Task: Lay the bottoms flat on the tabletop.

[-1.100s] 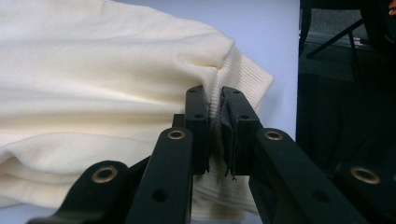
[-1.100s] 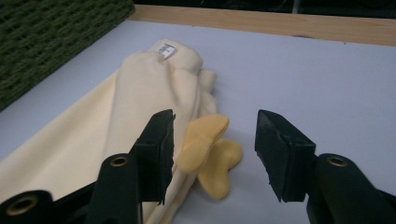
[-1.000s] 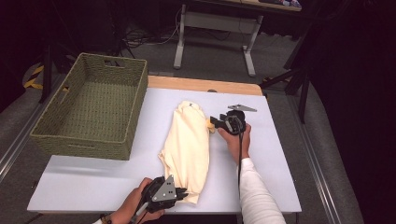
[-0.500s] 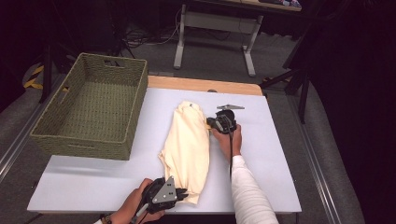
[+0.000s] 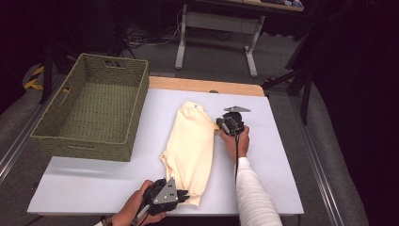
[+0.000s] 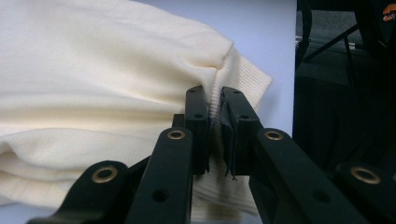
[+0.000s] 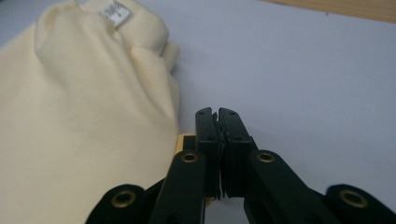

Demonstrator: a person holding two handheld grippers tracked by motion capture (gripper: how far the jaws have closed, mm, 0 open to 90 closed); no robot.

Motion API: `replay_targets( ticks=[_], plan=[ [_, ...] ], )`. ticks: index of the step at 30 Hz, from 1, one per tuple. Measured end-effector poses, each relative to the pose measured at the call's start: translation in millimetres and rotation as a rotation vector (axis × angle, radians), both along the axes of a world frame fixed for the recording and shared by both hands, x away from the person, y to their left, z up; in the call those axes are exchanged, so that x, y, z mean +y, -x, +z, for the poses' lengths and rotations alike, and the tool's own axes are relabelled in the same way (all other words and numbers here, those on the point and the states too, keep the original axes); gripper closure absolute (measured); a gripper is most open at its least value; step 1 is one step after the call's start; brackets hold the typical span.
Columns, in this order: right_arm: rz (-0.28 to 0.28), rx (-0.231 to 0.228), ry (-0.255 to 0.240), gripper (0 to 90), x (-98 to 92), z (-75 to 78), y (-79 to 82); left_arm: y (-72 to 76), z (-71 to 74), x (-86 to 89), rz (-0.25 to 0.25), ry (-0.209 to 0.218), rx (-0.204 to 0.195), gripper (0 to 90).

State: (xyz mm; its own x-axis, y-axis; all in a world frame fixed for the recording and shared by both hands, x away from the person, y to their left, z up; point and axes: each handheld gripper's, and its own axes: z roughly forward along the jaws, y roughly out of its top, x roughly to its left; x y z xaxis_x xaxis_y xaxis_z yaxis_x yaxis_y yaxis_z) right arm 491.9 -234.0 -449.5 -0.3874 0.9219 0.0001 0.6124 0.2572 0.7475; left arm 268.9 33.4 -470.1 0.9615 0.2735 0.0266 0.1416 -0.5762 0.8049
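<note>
1. Dark floor and desk legs lie beyond my white worktop, which carries a woven basket on its left side and a cream sweater folded into a long strip down the middle.
2. My left tool sits at the near end of the sweater and pinches its ribbed hem. In the left gripper view the knit bunches between the jaws. I judge this grip anchors the near end so the strip can be lifted or folded without sliding.
3. My right tool lies low at the sweater's right edge, up near the collar end, with the jaws pressed together. In the right gripper view the tips meet with no cloth showing between them. The sweater's edge lies just beside them on the left.
4. I judge the right tool is placed there to take the far end, so both ends could rise together toward the basket.
5. Hard to make out: a small tan patch under the right jaws may be cloth or part of the tool. The print on the neck label is too blurred to read, and my left forearm is cut off at the bottom of the high view.
</note>
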Motion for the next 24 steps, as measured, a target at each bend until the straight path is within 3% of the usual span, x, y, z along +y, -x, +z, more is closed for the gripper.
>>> replay_targets(
  ticks=[1, 6, 9, 10, 13, 16, 20, 24],
  plan=[
    [0.0, 0.002, 0.014, 87.3, 0.8, -2.6, -0.2, -0.1, -0.1, 0.1, 0.001, 0.002, 0.0, 81.6],
    [0.004, -0.014, -0.018, 82.3, 2.6, -1.4, -2.1, 0.1, -0.3, -0.1, 0.0, 0.002, 0.0, 81.6],
    [0.001, -0.074, -0.025, 74.0, 6.1, 10.8, -3.7, -0.1, -0.2, 0.0, 0.0, 0.002, 0.001, 81.6],
    [0.012, -0.09, -0.045, 72.8, 7.5, 14.9, -4.3, -0.2, -0.2, 0.0, -0.001, 0.003, 0.002, 81.6],
    [0.042, -0.126, -0.042, 67.4, 18.0, 24.2, -5.8, 0.0, -0.2, 0.0, -0.001, 0.002, -0.001, 81.6],
    [0.116, -0.136, -0.044, 70.9, 31.7, 26.0, -7.2, -0.1, -0.2, -0.1, 0.0, 0.001, 0.001, 81.6],
    [0.228, -0.101, 0.012, 88.7, 50.0, 19.3, -9.3, 0.1, -0.2, -0.1, -0.001, 0.0, 0.002, 81.6],
    [0.254, -0.053, 0.083, 89.9, 60.1, 6.5, -14.1, -0.1, -0.2, -0.2, -0.003, 0.0, 0.005, 81.6]
  ],
)
